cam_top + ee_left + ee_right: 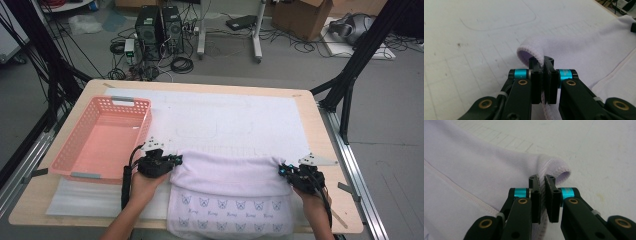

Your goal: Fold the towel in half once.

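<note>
One soft purple cloth [227, 192], two grippers, one pink basket.

The cloth lies at the near edge of the table [310, 112], folded over, with small prints along its near part. The left gripper [543, 65] pinches its left corner and the right gripper [542, 185] pinches its right corner. The holey plastic basket [102, 137] sits left; the white mat [225, 117] beyond is bare.

A: What is the towel [227, 175] made of?
B: Soft matt fleecy cloth, pale lilac, with a stitched hem.

A: And the basket [102, 137]?
B: Smooth pink plastic, its walls a lattice.

A: The desk [320, 132]?
B: Light wood at the rim, under a matt white foam-like sheet [225, 120].

A: The left gripper [543, 65]?
B: Black matt plastic, glossy teal metal sleeves, brass-coloured rivets.
</note>
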Available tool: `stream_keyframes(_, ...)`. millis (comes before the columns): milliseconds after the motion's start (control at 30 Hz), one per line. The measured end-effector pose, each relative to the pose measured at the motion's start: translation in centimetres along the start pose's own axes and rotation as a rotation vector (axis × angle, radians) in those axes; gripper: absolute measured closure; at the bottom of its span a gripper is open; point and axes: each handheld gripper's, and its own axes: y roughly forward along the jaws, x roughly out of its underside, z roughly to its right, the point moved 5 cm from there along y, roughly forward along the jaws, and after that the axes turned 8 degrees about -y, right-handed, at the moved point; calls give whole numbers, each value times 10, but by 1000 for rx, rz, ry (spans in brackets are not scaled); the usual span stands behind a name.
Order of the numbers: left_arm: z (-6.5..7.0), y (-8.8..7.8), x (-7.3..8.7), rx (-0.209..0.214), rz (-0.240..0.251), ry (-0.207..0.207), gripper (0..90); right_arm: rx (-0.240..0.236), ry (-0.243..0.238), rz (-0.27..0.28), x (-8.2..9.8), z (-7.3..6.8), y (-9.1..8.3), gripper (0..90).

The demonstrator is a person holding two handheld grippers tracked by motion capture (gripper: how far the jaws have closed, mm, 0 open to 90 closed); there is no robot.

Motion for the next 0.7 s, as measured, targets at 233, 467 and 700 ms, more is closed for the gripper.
stream_keyframes(233,-13,16,-36,-59,12,-7,858,11,4,23,-22,21,17,845)
stream_keyframes(467,-32,37,-70,-122,26,-7,858,36,6,38,-57,44,42,845)
stream_keyframes(700,-53,56,-96,-146,45,-53,857,57,27,27,-79,66,68,845)
